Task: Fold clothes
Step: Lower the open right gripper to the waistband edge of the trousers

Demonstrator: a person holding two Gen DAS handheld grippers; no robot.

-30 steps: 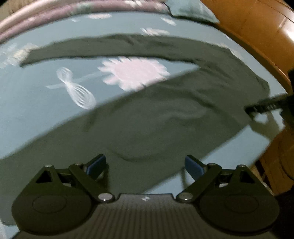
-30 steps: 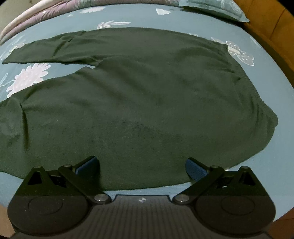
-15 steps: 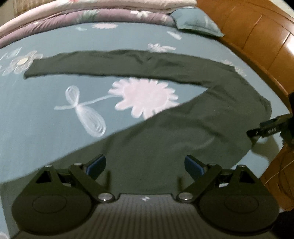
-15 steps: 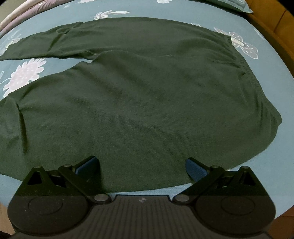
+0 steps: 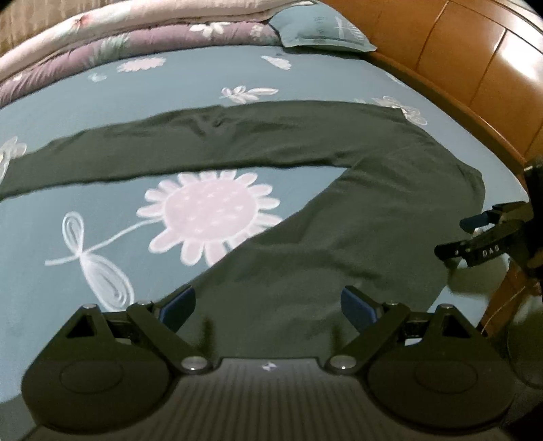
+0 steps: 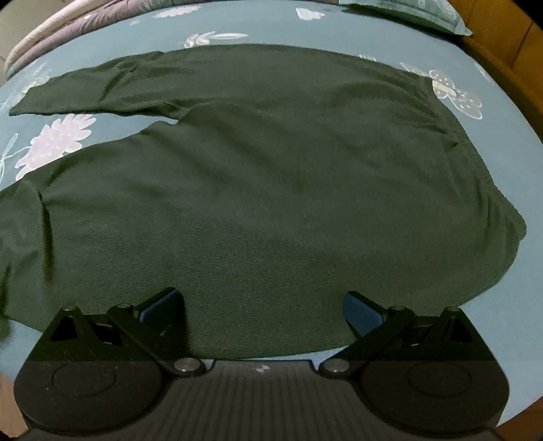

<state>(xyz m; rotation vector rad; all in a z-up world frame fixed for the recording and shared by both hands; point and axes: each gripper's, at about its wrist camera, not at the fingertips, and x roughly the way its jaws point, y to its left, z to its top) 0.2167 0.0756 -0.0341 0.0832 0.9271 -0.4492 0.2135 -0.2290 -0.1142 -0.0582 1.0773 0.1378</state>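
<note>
Dark green trousers (image 6: 271,190) lie spread flat on the blue flowered bedsheet (image 5: 101,101), the two legs splayed apart in a V with a big pink flower print (image 5: 208,217) showing between them. The waistband end sits toward the wooden bed frame (image 5: 475,68). The left gripper (image 5: 268,302) hovers over the nearer leg, jaws wide apart, nothing between them. The right gripper (image 6: 264,302) hangs above the seat of the trousers, near the fabric's close edge, also spread wide and empty. In the left view it shows at the right edge, beside the waistband. A blue pillow (image 5: 319,30) and folded quilts (image 5: 101,37) rest at the far side.
</note>
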